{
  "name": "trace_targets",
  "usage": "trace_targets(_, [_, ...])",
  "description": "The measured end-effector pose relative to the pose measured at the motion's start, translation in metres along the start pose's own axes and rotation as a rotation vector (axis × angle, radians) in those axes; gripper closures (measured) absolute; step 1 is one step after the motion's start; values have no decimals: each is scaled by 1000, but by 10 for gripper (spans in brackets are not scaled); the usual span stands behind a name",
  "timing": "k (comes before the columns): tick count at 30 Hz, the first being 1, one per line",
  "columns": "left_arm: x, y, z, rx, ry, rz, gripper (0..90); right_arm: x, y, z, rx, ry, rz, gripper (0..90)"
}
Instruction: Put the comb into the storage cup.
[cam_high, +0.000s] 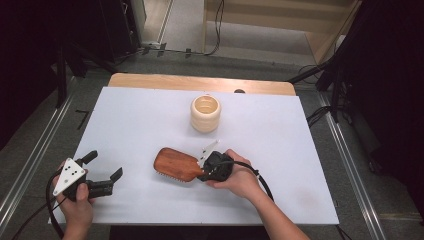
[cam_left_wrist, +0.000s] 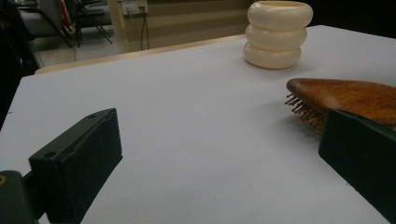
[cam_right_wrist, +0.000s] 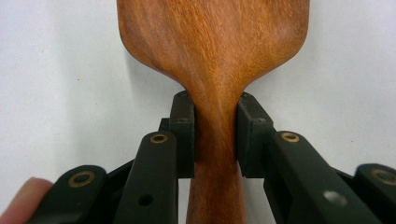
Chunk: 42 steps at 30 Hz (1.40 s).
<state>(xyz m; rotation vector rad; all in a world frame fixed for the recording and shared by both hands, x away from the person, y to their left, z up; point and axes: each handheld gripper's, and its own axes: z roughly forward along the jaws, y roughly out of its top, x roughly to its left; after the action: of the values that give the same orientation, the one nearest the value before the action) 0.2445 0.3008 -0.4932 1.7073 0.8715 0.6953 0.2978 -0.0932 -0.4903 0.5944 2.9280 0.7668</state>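
Observation:
A wooden paddle hairbrush (cam_high: 175, 164) lies bristles down near the middle of the white table (cam_high: 150, 115). My right gripper (cam_high: 206, 169) is at its handle end, and in the right gripper view (cam_right_wrist: 215, 135) both pads press on the narrow neck of the hairbrush (cam_right_wrist: 215, 56). My left gripper (cam_high: 104, 167) rests open near the table's front left corner with nothing between its fingers. From the left gripper view the hairbrush (cam_left_wrist: 345, 95) lies off to the right, bristles showing underneath. A cream ribbed cup (cam_high: 205, 113) stands upright behind the brush.
The cream cup (cam_left_wrist: 279, 33) stands apart from the brush toward the back. A wooden strip (cam_high: 200, 82) borders the table's far edge. Black cables trail from both grippers; dark stands and floor rails surround the table.

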Motion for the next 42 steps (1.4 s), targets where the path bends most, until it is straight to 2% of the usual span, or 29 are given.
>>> trace_targets(5, [0,0,0,0,0,1,0,-2,-5,1,-48,5,-2,696])
trace_targets(10, [0,0,0,-1,0,0,0,-1,-10,0,-92,10,17,696])
trace_targets(16, [0,0,0,-1,-2,0,0,-2,-15,-3,-169,25,33,697])
trace_targets(22, [0,0,0,0,-1,-1,0,-2,-17,-9,-211,26,41,696])
trace_targets(25, [0,0,0,-3,-2,-3,0,-2,-18,-12,-256,9,53,697])
trace_targets(28, [0,0,0,-8,-2,-9,0,-3,-21,-15,-298,16,66,696])
trace_targets(32, [-1,1,0,-6,-3,-1,0,-3,-23,-17,-322,17,76,697])
trace_targets(37, [-5,4,1,4,2,37,0,-4,-29,-19,-369,19,103,697])
trace_targets(42, [-12,8,5,-2,-29,38,0,-5,-33,-23,-400,10,114,697])
